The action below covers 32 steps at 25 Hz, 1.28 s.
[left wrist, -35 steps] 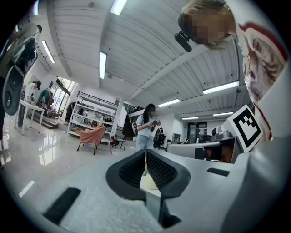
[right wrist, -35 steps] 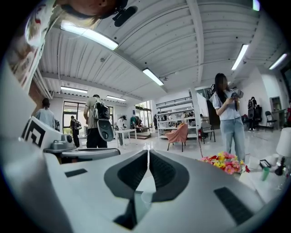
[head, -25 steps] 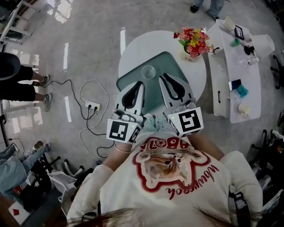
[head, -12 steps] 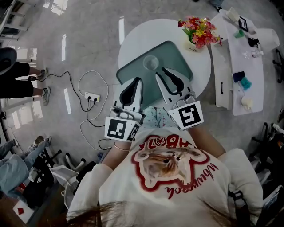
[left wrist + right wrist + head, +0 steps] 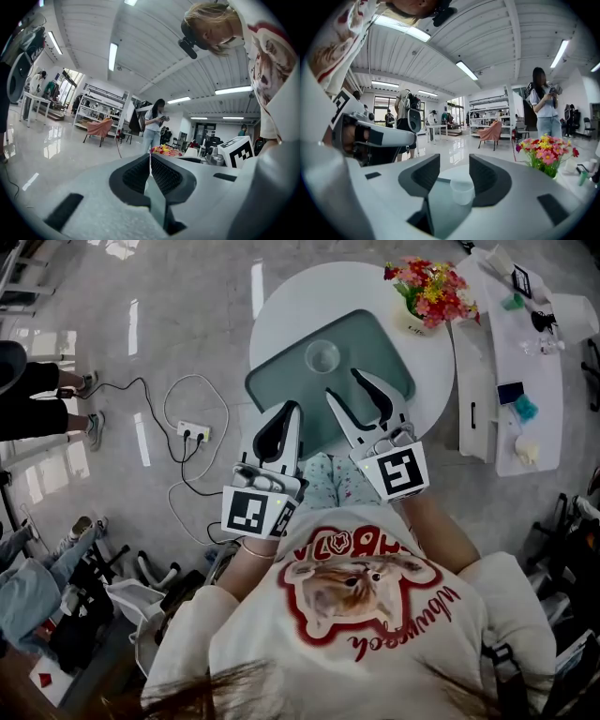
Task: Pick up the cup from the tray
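On the floor at far left, a power strip (image 5: pixel 196 433) is lying with its cables plugged in. Next, the left gripper (image 5: pixel 292 411) is hovering over the near edge of the green tray (image 5: pixel 375 338), its jaws pressing together with nothing between them. Further right, the clear cup (image 5: pixel 322 356) is standing upright on the tray, which is resting on the round white table (image 5: pixel 300 296). The right gripper (image 5: pixel 345 385) is pointing toward the cup, its jaws opening, the cup sitting just ahead of their tips, untouched. Flowers (image 5: pixel 433 287) are standing at the table's right edge.
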Available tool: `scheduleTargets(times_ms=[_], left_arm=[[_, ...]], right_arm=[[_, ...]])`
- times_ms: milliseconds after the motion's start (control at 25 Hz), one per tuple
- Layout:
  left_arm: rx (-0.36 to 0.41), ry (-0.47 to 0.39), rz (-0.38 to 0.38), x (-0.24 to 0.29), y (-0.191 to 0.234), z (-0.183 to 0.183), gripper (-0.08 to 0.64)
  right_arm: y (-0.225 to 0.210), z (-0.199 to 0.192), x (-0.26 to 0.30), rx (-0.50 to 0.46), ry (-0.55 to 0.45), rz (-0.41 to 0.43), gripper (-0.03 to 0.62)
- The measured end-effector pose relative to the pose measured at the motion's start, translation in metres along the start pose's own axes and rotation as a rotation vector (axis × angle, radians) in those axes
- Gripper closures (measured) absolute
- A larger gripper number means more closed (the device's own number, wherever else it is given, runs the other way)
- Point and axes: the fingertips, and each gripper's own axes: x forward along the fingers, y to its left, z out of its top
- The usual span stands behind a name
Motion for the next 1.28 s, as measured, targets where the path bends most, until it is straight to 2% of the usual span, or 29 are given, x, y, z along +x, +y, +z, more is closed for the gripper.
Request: scheduleTargets(times_ms=[120, 200, 280, 720, 1000, 1280], left_arm=[[-0.003, 0.009, 0.003, -0.003, 0.000, -0.004, 0.545], [-0.005, 0.014, 0.006, -0.004, 0.000, -0.007, 0.545], [-0.007, 0.016, 0.009, -0.006, 0.000, -0.010, 0.545], [-0.021, 0.042, 0.016, -0.010, 0.000, -0.023, 0.545], [-0.029, 0.051, 0.024, -0.012, 0.001, -0.029, 0.545], [-0.033, 0.055, 0.035, -0.015, 0.004, -0.032, 0.545]], right_arm=[[-0.001, -0.009, 0.001, -0.006, 0.018, 0.001, 0.400], [-0.001, -0.015, 0.002, -0.013, 0.024, 0.000, 0.341], [0.000, -0.021, 0.002, -0.019, 0.027, 0.004, 0.322], [-0.006, -0.054, 0.016, 0.032, 0.074, 0.001, 0.299], [-0.012, -0.087, 0.029, 0.031, 0.182, 0.008, 0.291], [-0.006, -0.110, 0.039, 0.042, 0.282, 0.053, 0.290]])
